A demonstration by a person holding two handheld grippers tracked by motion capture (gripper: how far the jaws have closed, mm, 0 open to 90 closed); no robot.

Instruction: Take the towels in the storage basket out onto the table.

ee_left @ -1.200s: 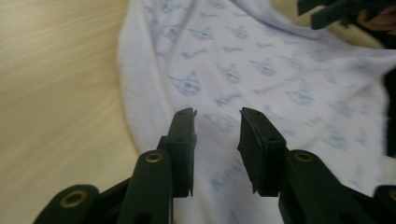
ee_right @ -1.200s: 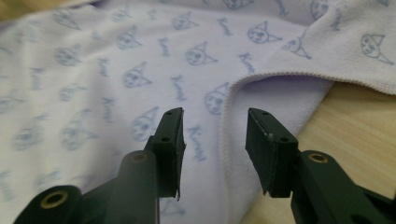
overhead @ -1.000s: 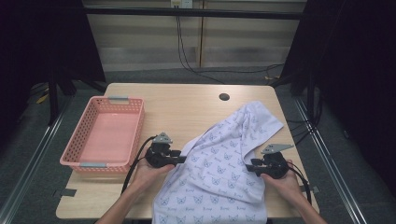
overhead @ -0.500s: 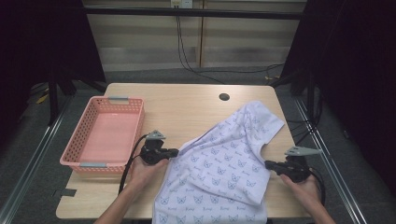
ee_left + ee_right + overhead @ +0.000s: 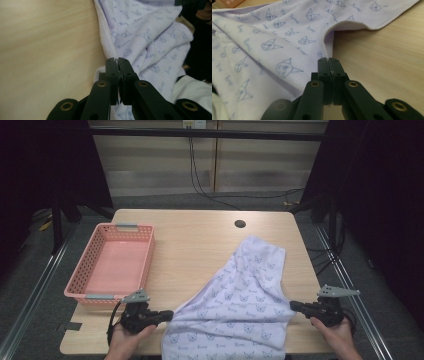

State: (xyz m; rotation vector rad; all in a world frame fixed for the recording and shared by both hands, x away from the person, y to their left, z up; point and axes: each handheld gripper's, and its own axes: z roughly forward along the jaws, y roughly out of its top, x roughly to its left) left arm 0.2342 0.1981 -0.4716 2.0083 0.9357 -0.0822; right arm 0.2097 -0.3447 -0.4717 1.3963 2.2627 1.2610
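Pinching cloth [image 5: 240, 305] hem: left tool [image 5: 165, 314], jaws pressed together on white stitched edge [image 5: 108, 40] at cloth's left side. Right tool [image 5: 295, 306] likewise clamped on hem [image 5: 325, 47] at cloth's right side. Cloth: pale lilac, cat-face print, spread between both tools on near half of surface [image 5: 200, 240], front part draping over near edge. Pink basket [image 5: 145, 251] at surface's left, apart from cloth.
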